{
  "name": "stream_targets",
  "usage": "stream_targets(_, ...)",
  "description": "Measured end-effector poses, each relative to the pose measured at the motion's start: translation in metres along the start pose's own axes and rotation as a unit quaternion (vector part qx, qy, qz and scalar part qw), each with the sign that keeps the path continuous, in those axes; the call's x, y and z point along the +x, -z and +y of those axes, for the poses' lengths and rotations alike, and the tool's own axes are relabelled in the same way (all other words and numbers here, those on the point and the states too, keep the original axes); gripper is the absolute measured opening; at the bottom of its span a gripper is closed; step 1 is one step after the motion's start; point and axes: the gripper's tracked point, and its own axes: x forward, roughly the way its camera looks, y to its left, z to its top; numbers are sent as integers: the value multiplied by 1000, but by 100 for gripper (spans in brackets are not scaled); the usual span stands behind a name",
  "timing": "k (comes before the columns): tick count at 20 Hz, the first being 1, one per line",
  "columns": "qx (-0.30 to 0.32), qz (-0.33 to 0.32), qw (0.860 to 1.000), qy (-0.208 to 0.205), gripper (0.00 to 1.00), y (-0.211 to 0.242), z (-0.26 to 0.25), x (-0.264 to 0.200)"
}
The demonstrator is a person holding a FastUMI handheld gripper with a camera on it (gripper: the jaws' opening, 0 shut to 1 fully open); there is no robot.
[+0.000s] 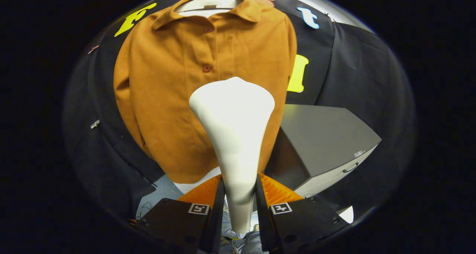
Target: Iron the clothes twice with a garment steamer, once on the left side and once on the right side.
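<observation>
Gripper [240, 194] fingers pinching white plastic garment steamer [234, 135] handle; steamer head at 12 o'clock against rust-orange buttoned shirt [167, 90] on white hanger [208, 3]; grey cabinet [327, 135] at 2 o'clock.

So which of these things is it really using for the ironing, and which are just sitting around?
In use:
- garment steamer, its handle clamped between the fingers of the gripper
- orange shirt, buttoned, hanging beyond the steamer head
- white hanger carrying the shirt

Just there:
- grey cabinet, beside the shirt
- white garment hem below the shirt
</observation>
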Motion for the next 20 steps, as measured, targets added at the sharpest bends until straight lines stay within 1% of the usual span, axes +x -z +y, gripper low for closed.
stream_targets(5, 22, -66, 998, 11, 45, -43, -32, -41)
stream_targets(12, 27, -159, 987, -12, 45, -85, -47, -100)
stream_targets(16, 29, -195, 980, -29, 44, -86, -45, -131)
stream_targets(20, 31, -216, 975, -38, 44, -92, -44, -143)
